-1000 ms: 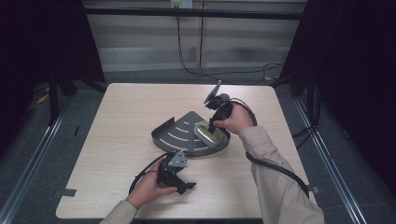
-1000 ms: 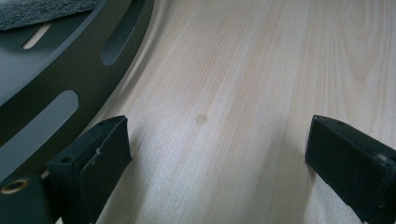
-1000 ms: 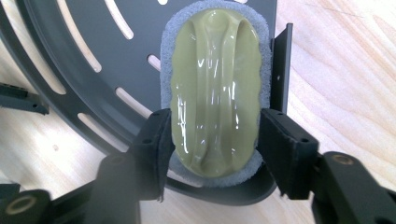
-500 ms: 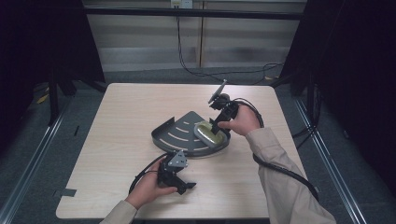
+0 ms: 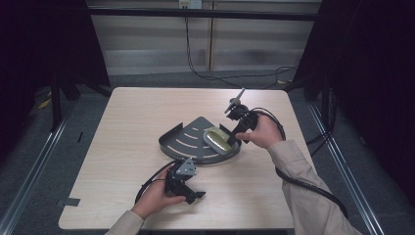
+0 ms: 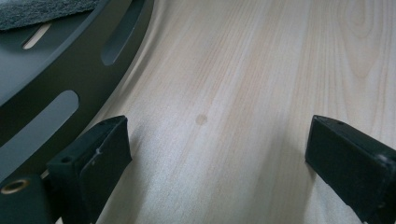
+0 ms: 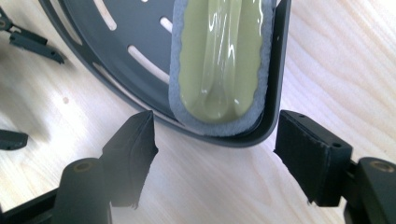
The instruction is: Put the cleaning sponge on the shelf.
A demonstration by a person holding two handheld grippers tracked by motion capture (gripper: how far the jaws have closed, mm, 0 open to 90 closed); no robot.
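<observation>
Wooden table (image 5: 147, 112), sponge (image 5: 218, 139) in grey tray (image 5: 183, 142)

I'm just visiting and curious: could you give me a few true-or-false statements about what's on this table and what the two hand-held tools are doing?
1. The yellow-green scrubbing pad lies in the dark slotted tray. True.
2. The right tool is clamped on the pad. False: its jaws have just been opening and stand apart, nothing between them.
3. The left tool is open above bare wood. True.
4. The tray sits on the floor. False: it rests on the wooden table.
5. The left tool holds the tray. False: the tray lies beside it.
</observation>
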